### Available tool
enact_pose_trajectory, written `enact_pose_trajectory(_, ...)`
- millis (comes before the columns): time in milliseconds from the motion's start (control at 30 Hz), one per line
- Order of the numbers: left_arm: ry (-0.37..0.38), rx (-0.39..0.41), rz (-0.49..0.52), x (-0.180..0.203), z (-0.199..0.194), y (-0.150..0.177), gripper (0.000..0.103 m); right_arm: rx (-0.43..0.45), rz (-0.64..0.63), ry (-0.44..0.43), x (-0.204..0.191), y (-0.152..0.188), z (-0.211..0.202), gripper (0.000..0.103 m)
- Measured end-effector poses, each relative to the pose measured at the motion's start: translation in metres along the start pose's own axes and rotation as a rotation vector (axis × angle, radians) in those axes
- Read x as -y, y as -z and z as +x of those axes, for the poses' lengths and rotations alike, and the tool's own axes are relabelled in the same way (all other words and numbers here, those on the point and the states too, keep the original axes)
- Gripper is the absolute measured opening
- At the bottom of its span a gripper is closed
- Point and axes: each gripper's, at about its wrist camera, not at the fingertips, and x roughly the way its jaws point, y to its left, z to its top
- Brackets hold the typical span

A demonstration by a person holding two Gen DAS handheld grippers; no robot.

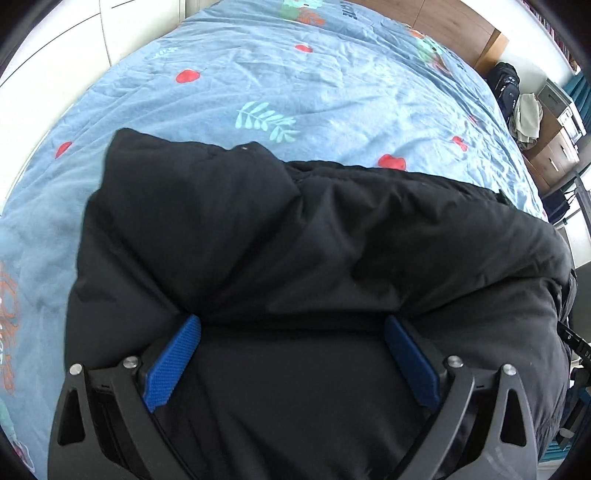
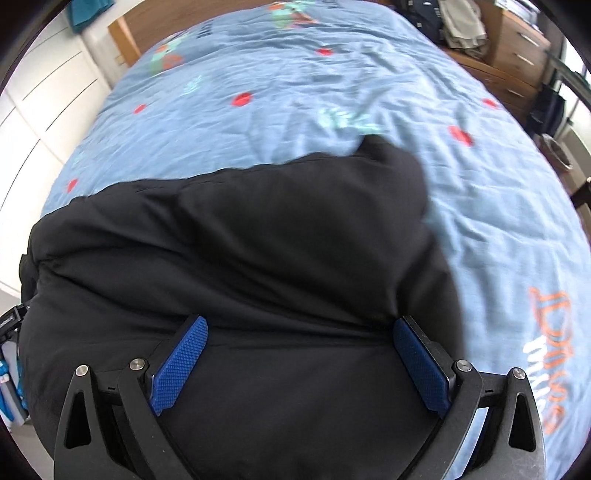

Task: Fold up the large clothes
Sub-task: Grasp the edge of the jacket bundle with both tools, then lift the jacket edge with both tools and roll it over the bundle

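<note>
A large black padded jacket (image 1: 295, 240) lies bunched on the blue printed bedspread (image 1: 295, 81). My left gripper (image 1: 291, 325) is open, its blue pads (image 1: 173, 362) spread wide, with jacket cloth lying between and under them. The jacket also fills the lower right wrist view (image 2: 258, 240). My right gripper (image 2: 299, 325) is open too, its blue pads (image 2: 421, 365) wide apart over the jacket's near part. A jacket edge reaches up onto the bedspread (image 2: 332, 74). The right wrist view is slightly blurred.
White cabinet doors (image 1: 55, 66) stand left of the bed. A wooden headboard (image 1: 424, 18) is at the far end. Wooden drawers (image 2: 517, 48), a dark backpack (image 1: 508, 83) and pale clothes (image 1: 528, 118) stand at the bed's right side.
</note>
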Motion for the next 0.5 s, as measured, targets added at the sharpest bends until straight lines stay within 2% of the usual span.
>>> enact_pose_trajectory(233,0.006,0.038,-0.005,-0.025,-0.04,0.012,0.1,0.037,0.077,0.001,0.044,0.01,-0.036,0.099)
enact_pose_trajectory(500,0.009,0.066,-0.079,-0.086,-0.076,0.028,0.1,0.028,0.166,-0.11,0.071,0.03,-0.053,0.1)
